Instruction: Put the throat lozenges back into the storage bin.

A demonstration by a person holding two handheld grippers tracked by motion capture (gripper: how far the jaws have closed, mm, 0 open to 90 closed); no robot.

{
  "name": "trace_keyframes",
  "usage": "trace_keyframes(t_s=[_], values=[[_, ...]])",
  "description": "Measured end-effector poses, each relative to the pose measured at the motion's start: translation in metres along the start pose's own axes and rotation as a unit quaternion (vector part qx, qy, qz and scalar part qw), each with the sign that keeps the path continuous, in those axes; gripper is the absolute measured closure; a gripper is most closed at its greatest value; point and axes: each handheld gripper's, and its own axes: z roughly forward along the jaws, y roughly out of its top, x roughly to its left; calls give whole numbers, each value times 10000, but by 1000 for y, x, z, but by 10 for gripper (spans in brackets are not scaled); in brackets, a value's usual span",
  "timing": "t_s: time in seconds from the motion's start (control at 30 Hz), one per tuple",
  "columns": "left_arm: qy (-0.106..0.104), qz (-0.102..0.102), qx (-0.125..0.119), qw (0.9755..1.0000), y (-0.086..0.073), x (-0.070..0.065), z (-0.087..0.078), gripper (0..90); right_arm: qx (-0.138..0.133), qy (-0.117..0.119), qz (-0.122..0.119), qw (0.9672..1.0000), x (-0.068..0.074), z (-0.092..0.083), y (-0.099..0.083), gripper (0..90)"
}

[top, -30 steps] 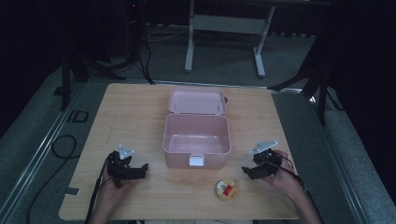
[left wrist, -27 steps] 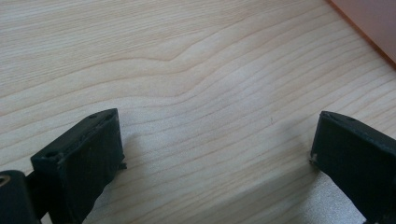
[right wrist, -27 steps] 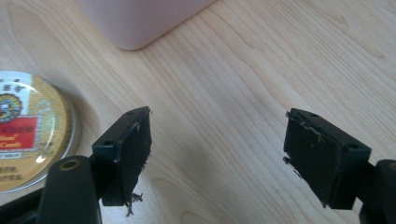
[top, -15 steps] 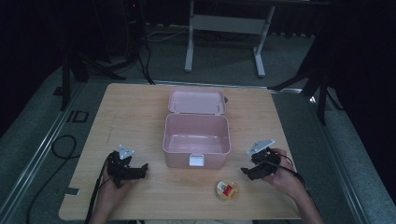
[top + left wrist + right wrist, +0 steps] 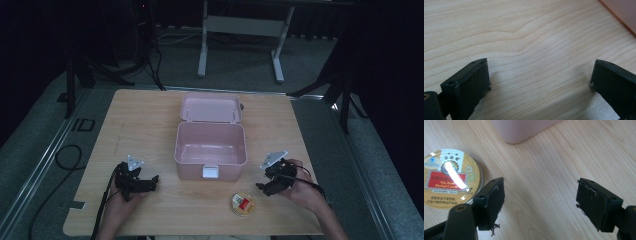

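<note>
Round tin beside spread jaws

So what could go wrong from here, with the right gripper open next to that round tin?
1. The right gripper has its jaws spread over bare table, with the tin outside its left jaw; closing now would likely miss it or nudge it away.
2. The tin lies flat and low, so the jaws may slip off its thin rim.
3. The pink box stands close by; a swing toward it could bump its front wall.
</note>
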Motion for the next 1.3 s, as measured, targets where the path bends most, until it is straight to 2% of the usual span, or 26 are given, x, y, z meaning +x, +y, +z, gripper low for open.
trace_keyframes(t_s=[0.6, 1.3], values=[[1, 0, 0, 10000, 0, 0, 0, 25, 26, 150, -216, 9997, 11, -5, 9, 198], [0, -1, -1, 10000, 0, 0, 0, 25, 239, 263, -522, 9980, 22, -4, 18, 198]])
